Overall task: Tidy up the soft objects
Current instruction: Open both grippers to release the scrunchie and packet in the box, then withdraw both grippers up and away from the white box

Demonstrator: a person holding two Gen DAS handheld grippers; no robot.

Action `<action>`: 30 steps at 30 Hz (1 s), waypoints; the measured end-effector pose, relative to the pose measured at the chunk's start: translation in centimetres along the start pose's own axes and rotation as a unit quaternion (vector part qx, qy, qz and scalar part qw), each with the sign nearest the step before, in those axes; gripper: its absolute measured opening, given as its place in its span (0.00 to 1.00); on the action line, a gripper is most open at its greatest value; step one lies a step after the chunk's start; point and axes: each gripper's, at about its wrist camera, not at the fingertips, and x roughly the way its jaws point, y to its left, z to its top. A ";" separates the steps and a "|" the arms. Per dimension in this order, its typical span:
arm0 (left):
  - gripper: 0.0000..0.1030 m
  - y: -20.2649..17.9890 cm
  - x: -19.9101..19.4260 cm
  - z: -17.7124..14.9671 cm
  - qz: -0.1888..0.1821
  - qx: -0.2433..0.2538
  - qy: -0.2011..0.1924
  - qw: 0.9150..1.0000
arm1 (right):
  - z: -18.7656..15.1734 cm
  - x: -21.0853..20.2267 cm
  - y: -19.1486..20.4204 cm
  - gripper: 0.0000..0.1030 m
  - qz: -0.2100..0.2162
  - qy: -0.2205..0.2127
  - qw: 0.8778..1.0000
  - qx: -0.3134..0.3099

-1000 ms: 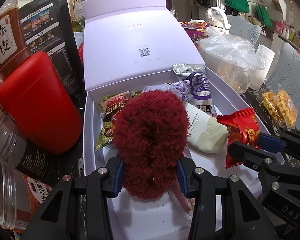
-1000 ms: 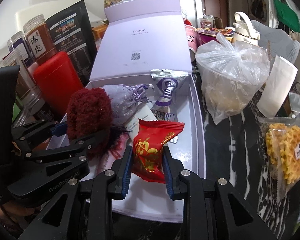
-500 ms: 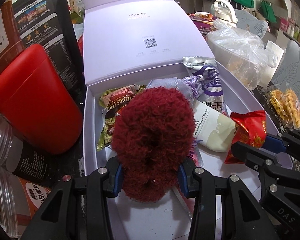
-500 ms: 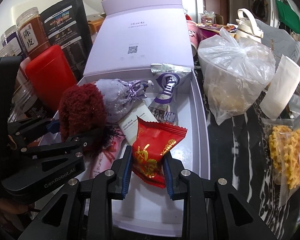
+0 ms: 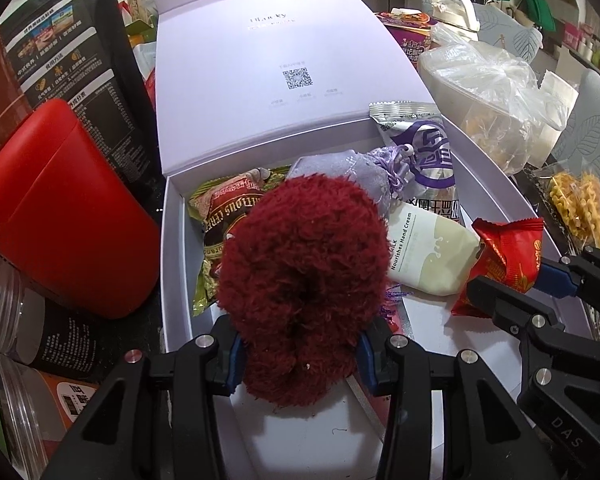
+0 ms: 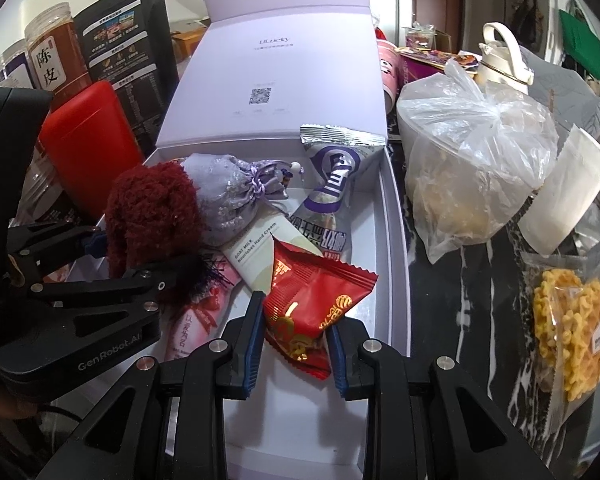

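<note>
Tongs both loaded over open lavender box (image 5: 172, 264); left gripper (image 5: 298, 354) clamped on maroon fluffy scrunchie (image 5: 300, 280), right gripper (image 6: 294, 346) pinching red snack packet (image 6: 308, 308), likely for dropping in; bare box floor just below both; beyond, hand cream tube (image 6: 268, 256), lavender pouch (image 6: 224, 196), purple-silver sachet (image 6: 332, 184) crowding far end; raised lid (image 5: 260, 60) walling back; red container (image 5: 60, 208) tight left, plastic bag (image 6: 472, 168) right.

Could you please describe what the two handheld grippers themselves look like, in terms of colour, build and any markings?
Both are matte black plastic with angular, cut-out finger arms, silver round screw heads and ribbed blue pads on the inner finger faces. The left gripper shows white "GenRobot.AI" lettering along its side in the right wrist view. The right gripper carries the letters "DAS" on its side in the left wrist view. No cables or sleeves are visible.
</note>
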 end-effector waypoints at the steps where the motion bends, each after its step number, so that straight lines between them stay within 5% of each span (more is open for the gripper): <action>1: 0.45 -0.2 0.0 0.0 0.003 0.002 0.000 1.000 | 0.0 0.0 0.0 0.28 -0.001 0.000 1.000 0.000; 7: 0.55 -1.4 0.5 0.1 0.021 0.010 0.005 1.000 | -0.1 -0.5 -0.3 0.33 -0.014 -0.002 1.000 -0.001; 10: 0.77 -1.9 0.8 0.2 0.024 0.012 0.008 1.000 | -0.1 -1.0 -0.3 0.39 -0.015 -0.007 1.000 -0.003; 19: 0.77 -2.7 -0.1 -0.2 0.014 0.005 -0.007 1.000 | -0.3 -2.9 -0.3 0.51 -0.034 -0.032 0.999 -0.011; 30: 0.78 -2.1 -2.1 -1.2 -0.002 -0.006 -0.022 1.000 | -0.4 -4.1 -0.8 0.52 -0.032 -0.036 0.999 0.000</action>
